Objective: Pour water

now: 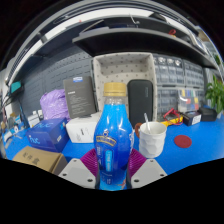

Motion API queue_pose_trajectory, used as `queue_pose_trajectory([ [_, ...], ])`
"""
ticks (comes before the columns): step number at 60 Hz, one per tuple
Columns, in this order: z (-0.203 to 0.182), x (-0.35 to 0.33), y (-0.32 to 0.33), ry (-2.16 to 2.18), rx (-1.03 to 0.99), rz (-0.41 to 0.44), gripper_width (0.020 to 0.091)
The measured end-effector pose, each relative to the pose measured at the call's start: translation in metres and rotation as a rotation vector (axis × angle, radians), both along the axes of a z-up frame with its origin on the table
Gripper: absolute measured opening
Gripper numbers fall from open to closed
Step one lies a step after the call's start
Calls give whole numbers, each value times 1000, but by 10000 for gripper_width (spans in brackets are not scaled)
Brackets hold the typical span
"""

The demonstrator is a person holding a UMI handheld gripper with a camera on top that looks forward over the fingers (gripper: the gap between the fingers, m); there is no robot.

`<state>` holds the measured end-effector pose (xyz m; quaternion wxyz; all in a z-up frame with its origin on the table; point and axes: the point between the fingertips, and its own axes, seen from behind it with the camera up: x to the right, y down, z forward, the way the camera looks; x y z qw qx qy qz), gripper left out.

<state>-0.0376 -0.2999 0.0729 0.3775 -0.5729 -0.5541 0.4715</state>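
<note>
Blue, orange-capped bottle (pixel 113 145) upright between the jaws, seemingly clamped, beside a white cup (pixel 152 139).

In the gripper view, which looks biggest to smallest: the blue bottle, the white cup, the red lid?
1. Blue bottle, largest, though it stands between the fingers, nearest the camera, which inflates it.
2. White cup.
3. Red lid, smallest.

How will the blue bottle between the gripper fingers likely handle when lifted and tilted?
The blue bottle looks full, so probably heavy for its size. Tall and narrow, it may tip if nudged. Its smooth plastic could slip, though the gripper pads seem to press both sides.
</note>
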Motion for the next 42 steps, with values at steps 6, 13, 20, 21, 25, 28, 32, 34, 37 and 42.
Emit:
queue_pose_trajectory([
  [6,8,-20,-4,-35,-108,-8,354],
  [13,23,-44,-12,-86,-292,-14,353],
  [20,31,-67,-24,-164,-556,-47,357],
  [21,33,-70,-25,-170,-594,-54,356],
  [25,41,-79,-26,-174,-735,-85,356],
  [28,47,-86,-25,-178,-853,-110,356],
  [32,52,-90,-22,-184,-990,-151,355],
  [34,52,-91,-21,-197,-1059,-174,356],
  [37,52,-92,-17,-208,-1148,-204,357],
  [42,51,-94,-15,-234,-1271,-246,355],
])
